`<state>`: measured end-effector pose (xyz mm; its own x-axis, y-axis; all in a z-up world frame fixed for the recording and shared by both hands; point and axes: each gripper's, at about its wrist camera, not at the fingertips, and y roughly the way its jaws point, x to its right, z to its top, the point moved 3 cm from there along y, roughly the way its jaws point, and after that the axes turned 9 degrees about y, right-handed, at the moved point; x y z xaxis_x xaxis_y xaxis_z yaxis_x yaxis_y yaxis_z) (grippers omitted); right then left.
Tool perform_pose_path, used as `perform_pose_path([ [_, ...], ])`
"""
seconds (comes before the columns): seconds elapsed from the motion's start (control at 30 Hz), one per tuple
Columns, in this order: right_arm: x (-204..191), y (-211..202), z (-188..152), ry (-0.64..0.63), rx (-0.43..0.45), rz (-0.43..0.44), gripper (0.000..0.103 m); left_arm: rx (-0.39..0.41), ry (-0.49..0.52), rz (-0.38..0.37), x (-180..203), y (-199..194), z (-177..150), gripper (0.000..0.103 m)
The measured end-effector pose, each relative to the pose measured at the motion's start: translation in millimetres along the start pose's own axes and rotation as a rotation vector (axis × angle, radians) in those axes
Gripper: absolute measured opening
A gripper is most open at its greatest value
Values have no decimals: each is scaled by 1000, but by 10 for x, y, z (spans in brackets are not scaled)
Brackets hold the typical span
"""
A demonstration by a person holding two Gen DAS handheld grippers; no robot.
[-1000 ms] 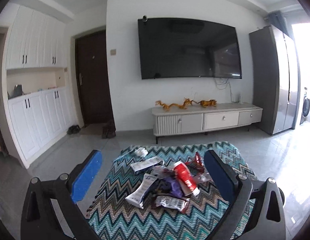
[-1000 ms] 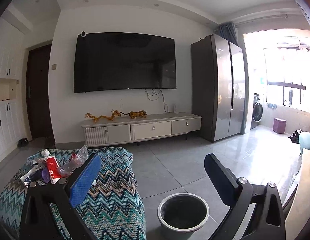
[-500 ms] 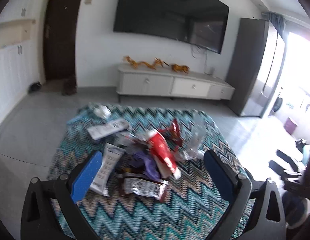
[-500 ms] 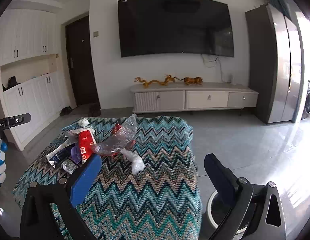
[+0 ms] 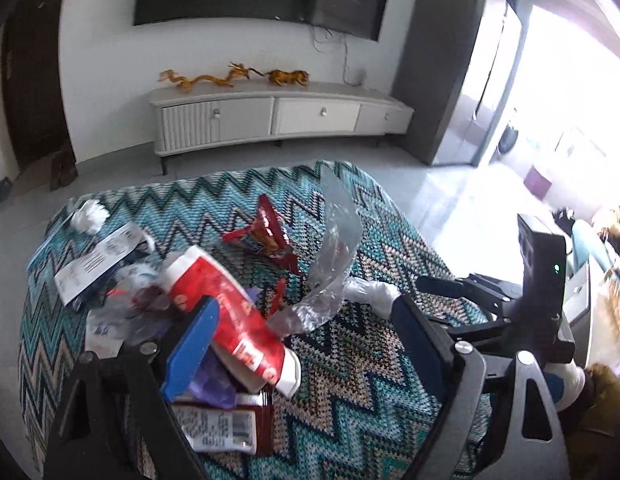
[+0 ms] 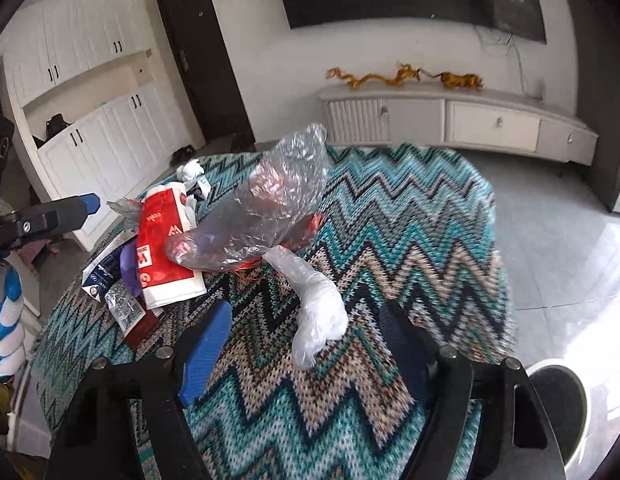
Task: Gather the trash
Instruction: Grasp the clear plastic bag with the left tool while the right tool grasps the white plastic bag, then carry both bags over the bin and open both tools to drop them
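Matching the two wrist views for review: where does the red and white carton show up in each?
Left wrist: the red and white carton lies lower centre-left, against the blue left pad.
Right wrist: the carton sits left of centre, beside the clear plastic bag.
Shared landmark: the white twisted bag on the zigzag blanket.

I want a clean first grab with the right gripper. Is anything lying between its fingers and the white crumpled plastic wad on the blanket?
Nothing visible does. The white wad lies apart from the pile, ahead of the open right gripper, with only bare zigzag blanket between them.
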<state>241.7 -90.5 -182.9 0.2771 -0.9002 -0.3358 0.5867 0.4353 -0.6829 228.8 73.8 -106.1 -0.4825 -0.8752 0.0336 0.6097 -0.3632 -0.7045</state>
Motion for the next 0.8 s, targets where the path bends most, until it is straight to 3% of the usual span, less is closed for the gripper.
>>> perform_pose_path([
  [0.17,108,298,-7,35,-84,39,50,-80,52,-10,99,431,133,87],
  [0.23,152,330,-30,47,-97,48,37,-107,61,-17,151,596,192,87],
  [0.33,212,330,-75,71,-104,64,31,-148,72,-21,234,849,300,86],
  [0.43,241,292,-119,91,-102,81,29,-199,54,-26,250,1083,386,60],
  [0.5,245,226,-159,91,-101,83,29,-236,15,-50,212,1217,408,31],
  [0.6,218,136,-235,87,-102,82,29,-260,-50,-82,139,1279,396,9],
  [0.8,85,-191,-390,85,-81,73,29,-197,-94,-108,135,913,415,1],
])
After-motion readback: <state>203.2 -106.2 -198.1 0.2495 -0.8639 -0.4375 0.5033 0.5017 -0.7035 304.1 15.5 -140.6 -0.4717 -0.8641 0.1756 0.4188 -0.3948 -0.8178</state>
